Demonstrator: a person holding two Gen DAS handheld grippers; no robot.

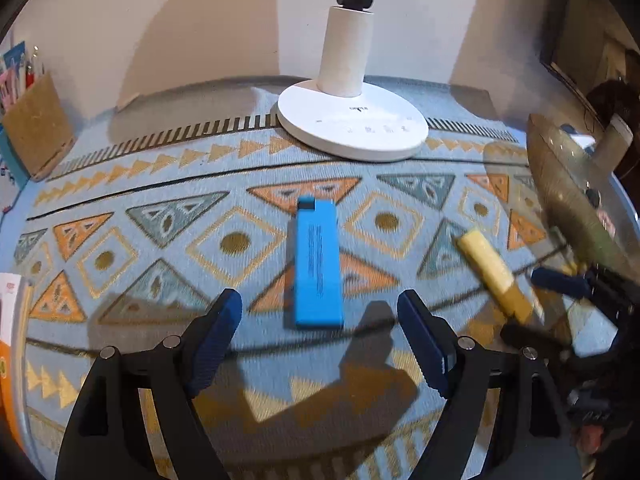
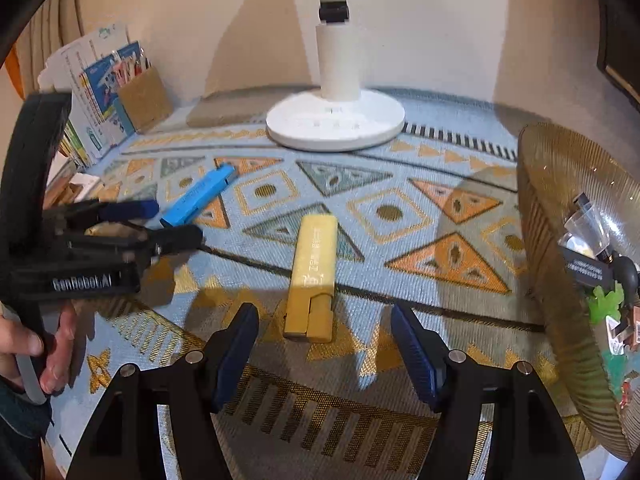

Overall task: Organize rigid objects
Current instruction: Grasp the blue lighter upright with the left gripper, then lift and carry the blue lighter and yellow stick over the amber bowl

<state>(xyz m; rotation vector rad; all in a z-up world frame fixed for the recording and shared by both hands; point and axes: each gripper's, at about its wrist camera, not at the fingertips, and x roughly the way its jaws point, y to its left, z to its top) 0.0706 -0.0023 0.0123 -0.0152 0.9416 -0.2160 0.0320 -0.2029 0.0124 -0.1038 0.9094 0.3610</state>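
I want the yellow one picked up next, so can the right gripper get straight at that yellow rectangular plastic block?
Probably yes. The right gripper is open, the yellow rectangular plastic block lies flat just beyond its fingertips, and nothing sits between them.

I count one blue bar point(image 1: 318, 266); one yellow bar point(image 2: 313, 276); one white lamp base point(image 1: 352, 126); one ribbed glass bowl point(image 2: 560, 240); two cork holders point(image 1: 38, 132).

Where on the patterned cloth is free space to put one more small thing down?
Bare cloth lies between the lamp base and the yellow stick, and between that stick and the amber bowl. Crowded: the left side, around the blue stick, left gripper and box of papers.
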